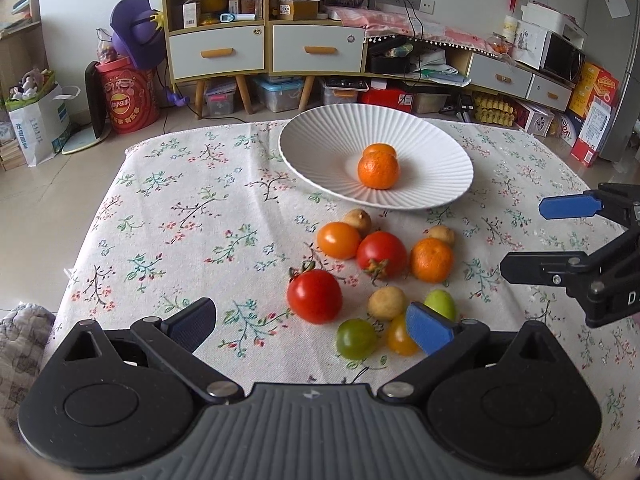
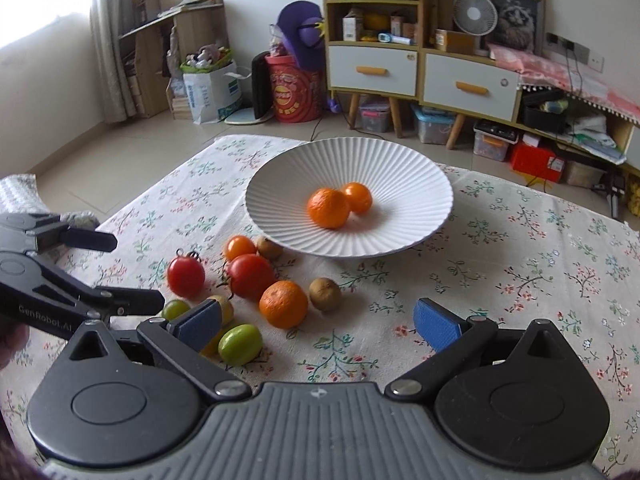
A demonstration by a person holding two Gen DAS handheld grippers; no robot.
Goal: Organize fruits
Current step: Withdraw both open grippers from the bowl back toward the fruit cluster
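A white ribbed plate [image 1: 312, 140] [image 2: 416, 184] holds two mandarins [image 1: 378, 169] [image 2: 329, 207]. In front of it on the flowered cloth lies a cluster of fruit: two red tomatoes [image 1: 314, 296] [image 2: 251, 277], an orange tomato [image 1: 338, 240], a mandarin [image 1: 431, 260] [image 2: 283, 304], small brown fruits [image 2: 325, 294], and green [image 2: 240, 344] and yellow ones. My left gripper [image 1: 312, 326] [image 2: 124, 272] is open just behind the near red tomato. My right gripper [image 2: 320, 326] [image 1: 540, 236] is open too, empty, near the loose mandarin's right side.
The table's cloth [image 1: 180, 220] ends at the far edge behind the plate and at the left edge. Beyond are shelves with drawers [image 1: 264, 48], a red drum [image 1: 130, 100], bags and boxes on the floor.
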